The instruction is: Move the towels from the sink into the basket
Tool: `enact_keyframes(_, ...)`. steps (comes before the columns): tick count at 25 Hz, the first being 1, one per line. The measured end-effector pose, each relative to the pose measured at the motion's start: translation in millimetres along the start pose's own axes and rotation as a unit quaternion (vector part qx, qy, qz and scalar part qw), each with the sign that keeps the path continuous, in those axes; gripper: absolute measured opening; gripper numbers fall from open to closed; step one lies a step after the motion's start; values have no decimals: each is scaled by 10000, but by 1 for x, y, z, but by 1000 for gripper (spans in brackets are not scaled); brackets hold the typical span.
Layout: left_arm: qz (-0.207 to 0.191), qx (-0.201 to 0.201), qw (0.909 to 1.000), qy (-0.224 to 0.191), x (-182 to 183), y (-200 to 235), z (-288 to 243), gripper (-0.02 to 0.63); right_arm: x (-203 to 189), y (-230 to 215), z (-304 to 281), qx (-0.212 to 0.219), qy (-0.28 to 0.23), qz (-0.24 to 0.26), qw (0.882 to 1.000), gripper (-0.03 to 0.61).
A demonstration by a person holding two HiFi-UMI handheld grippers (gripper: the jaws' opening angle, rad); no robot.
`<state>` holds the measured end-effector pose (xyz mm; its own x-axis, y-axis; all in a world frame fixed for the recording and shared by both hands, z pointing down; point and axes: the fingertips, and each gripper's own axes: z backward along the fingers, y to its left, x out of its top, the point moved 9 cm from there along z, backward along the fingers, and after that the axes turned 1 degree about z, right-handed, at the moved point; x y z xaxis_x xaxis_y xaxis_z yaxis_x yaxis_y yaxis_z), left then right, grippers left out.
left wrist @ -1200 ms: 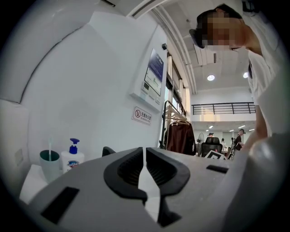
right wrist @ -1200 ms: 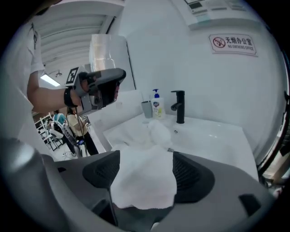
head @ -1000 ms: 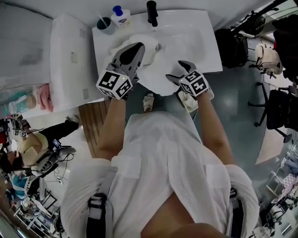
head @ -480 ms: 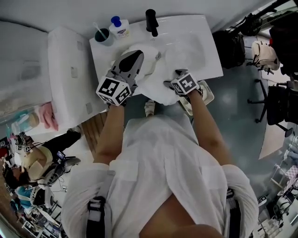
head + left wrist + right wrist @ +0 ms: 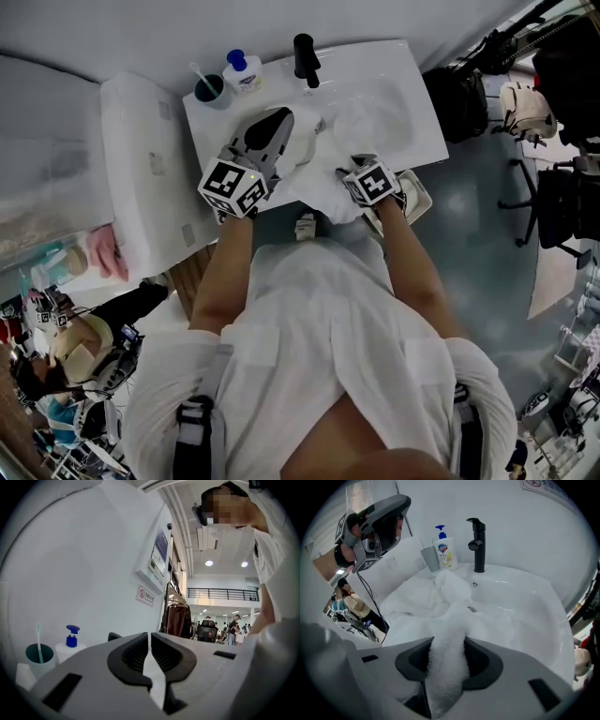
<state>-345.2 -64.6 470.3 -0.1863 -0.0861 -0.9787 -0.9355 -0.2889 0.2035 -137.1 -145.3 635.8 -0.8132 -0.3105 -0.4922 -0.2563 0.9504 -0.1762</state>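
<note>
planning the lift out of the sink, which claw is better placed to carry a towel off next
Right. The right claw has just been closing on a fold of towel in the sink, and grips it. The left claw points level above the sink with nothing between its jaws.

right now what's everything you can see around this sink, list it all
sink: one, white, against the wall
towels: a heap, count unclear, white, in the sink and over its front edge
faucet: one, black, on the sink's back rim
soap bottle: one, white with a blue pump, left of the faucet
cup: one, teal, beside the soap bottle
toothbrush: one, pale, standing in the cup
white unit: one, left of the sink, kind unclear
office chair: one, dark, on the floor at the right
left gripper: grey, above the towels, jaws nearly together, nothing held
right gripper: grey, at the sink's front, jaws just closed on the towels
</note>
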Motion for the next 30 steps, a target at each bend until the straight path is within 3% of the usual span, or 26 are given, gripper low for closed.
enact_keyframes(4, -23, -119, 9999, -66, 5, 3, -2, 26, -2, 4, 6, -284, -316, -129, 9990, 132)
enact_keyframes(9, -17, -203, 9997, -124, 14, 0, -1, 26, -17, 16, 25, -531, -658, -185, 9962, 121)
enact_keyframes(15, -97, -389, 9987, -314, 31, -5, -11, 26, -13, 18, 70, -1208, -1133, 213, 9860, 118)
enact_keyframes(23, -245, -832, 9958, -308, 43, -36, -42, 26, -8, 7, 152, -2198, -2159, 740, 9485, 118)
enact_keyframes(30, -301, -992, 9938, -402, 55, -76, -66, 26, -21, -5, 220, -2757, -2983, 728, 9109, 118)
